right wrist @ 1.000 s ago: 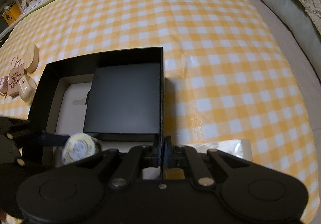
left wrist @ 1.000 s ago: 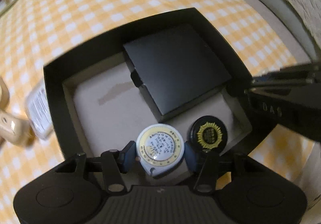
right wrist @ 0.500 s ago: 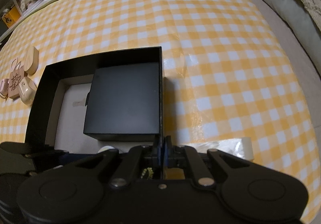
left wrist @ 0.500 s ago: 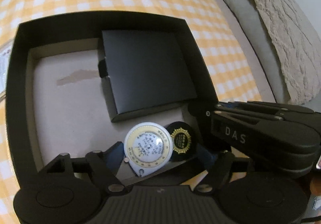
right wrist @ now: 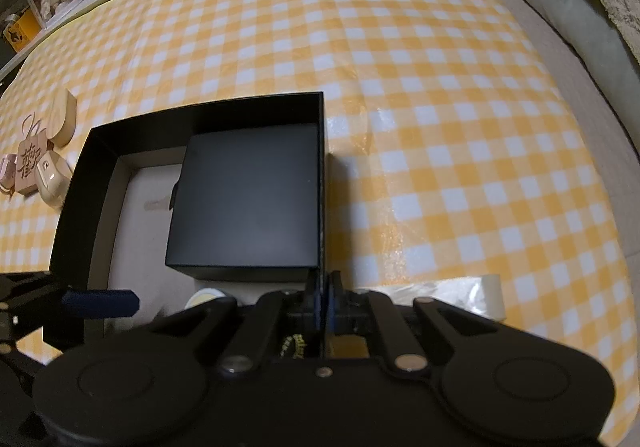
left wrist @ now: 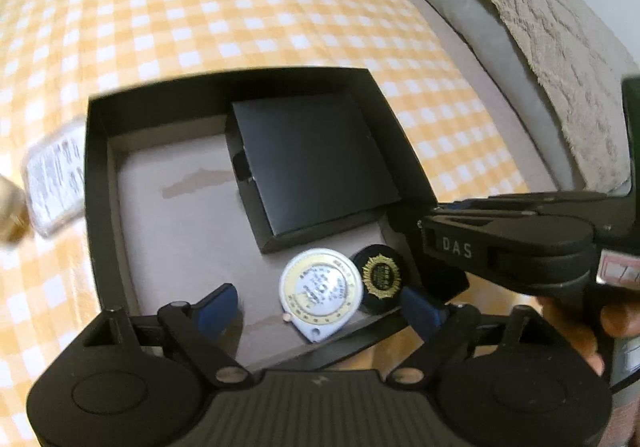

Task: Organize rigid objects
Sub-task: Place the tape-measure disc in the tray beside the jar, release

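The left gripper (left wrist: 318, 307) hangs wide over the tray (left wrist: 96, 207); its jaws have just been opening. A white disc (left wrist: 320, 287) lies free between them, touching a black badge (left wrist: 380, 275).

Both views are dim and warm, with strong fisheye bending; the checked cloth (right wrist: 400, 47) bulges like a dome and the frame corners fall to black; in the left wrist view the left side is smeared by motion blur, the label (left wrist: 54, 175) there unreadable, while the white disc (left wrist: 320, 287) near the centre stays fairly sharp; the right wrist view is steadier; a pale glare patch lies on the cloth right of the box (right wrist: 320, 103); the box walls hold deep shadow; grain shows throughout.
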The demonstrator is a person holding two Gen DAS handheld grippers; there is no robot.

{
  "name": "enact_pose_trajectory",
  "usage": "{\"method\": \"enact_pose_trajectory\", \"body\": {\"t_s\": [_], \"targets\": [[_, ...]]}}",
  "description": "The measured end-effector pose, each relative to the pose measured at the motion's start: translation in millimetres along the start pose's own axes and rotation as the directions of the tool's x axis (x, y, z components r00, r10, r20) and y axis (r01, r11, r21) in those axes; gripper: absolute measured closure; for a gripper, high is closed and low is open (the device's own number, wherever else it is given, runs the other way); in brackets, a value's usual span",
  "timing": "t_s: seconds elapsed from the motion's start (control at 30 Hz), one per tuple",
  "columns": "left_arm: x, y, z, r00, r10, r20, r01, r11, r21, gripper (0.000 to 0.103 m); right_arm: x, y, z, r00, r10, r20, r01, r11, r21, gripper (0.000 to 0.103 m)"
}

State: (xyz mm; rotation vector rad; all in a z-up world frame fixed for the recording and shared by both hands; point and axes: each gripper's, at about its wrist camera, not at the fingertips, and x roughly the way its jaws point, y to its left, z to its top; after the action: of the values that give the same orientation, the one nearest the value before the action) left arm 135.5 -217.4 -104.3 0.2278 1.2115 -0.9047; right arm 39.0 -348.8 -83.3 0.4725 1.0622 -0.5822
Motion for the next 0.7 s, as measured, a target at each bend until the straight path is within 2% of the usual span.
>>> {"method": "enact_pose_trajectory", "body": {"t_s": [0.07, 0.1, 0.2, 0.37, 0.57, 0.7], "targets": [[3, -6, 0, 1.0, 0.031, -0.003, -0.031, 0.999, 0.041, 0.028, 0, 0, 0, 1.0, 0.001, 0.0, -0.001, 1.0, 0.001, 0.098], [5, -6, 0, 0.999, 0.036, -0.008, -0.036, 0.998, 0.043, 0.029, 0, 0, 0, 1.0, 0.001, 0.0, -0.001, 1.0, 0.001, 0.098], [10, -5, 0, 0.999, 0.037, -0.015, -0.037, 0.999, 0.022, 0.029, 0, -1, 0, 1.0, 0.002, -0.001, -0.002, 1.0, 0.002, 0.098], [19, -4, 1, 0.995, 0.092, -0.033, -0.091, 0.995, 0.031, 0.029, 0, -1, 0, 1.0, 0.002, -0.001, -0.002, 1.0, 0.002, 0.098], [21, 2, 1, 0.996, 0.083, -0.037, -0.083, 0.997, 0.006, 0.03, 1, -2, 0, 1.0, 0.002, -0.003, -0.002, 1.0, 0.001, 0.098], [19, 2, 1, 0.999, 0.022, -0.029, -0.023, 1.0, -0.016, 0.03, 1, -2, 0, 1.0, 0.003, -0.003, -0.003, 1.0, 0.002, 0.098]]}}
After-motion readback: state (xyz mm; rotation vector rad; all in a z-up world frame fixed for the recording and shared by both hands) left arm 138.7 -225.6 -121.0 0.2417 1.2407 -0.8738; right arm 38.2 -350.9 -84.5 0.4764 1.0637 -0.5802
